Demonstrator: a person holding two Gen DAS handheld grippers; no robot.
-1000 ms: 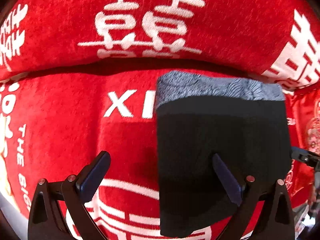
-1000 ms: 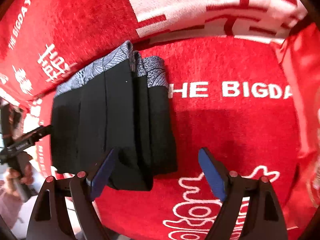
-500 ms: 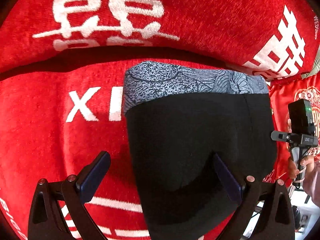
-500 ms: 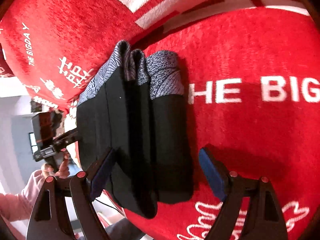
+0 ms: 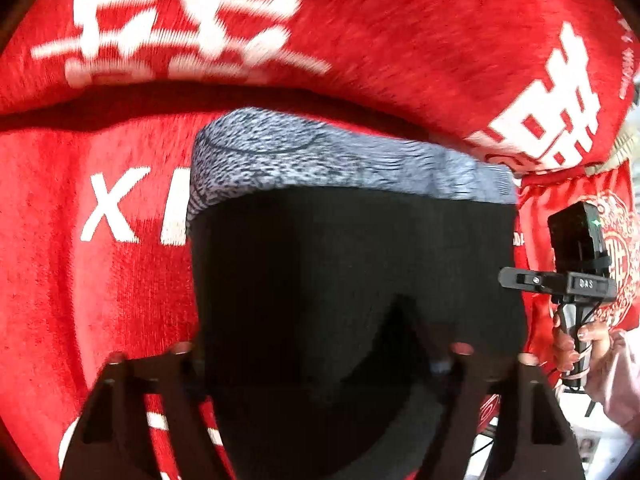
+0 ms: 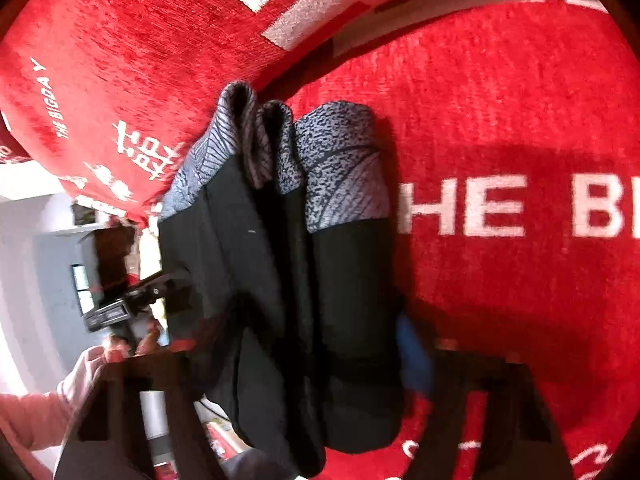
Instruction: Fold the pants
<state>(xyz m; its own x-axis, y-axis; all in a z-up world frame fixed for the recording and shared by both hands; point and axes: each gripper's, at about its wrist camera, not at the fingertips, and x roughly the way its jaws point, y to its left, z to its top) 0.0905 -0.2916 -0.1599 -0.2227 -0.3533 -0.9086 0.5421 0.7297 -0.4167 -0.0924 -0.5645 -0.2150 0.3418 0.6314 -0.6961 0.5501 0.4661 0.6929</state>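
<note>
Two grippers bear on one folded bundle. From the left wrist view, the red blanket [image 5: 100,280] with white lettering covers the seat on the left, and the pants [image 5: 352,248] lie on it folded into a compact black block. Their grey patterned waistband [image 5: 340,160] lies at the far end, against the cushion [image 5: 400,40] behind. The left gripper [image 5: 304,344] has just been closing. The near end of the pants is between its fingers, one at the cloth's left edge and the other pressed into the top, so it looks clamped on the fabric, though blur softens the contact. At the far right, a hand [image 5: 576,340] holds the other tool's handle. In the right wrist view the stacked folds stand between the fingers of the right gripper [image 6: 304,340], which has also just been closing, and its blue pad [image 6: 412,356] rests against the outer fold. Taking both near corners this way probably readies the block to be lifted or doubled over without the layers sliding apart. No box, basket or drawer is in view.
</note>
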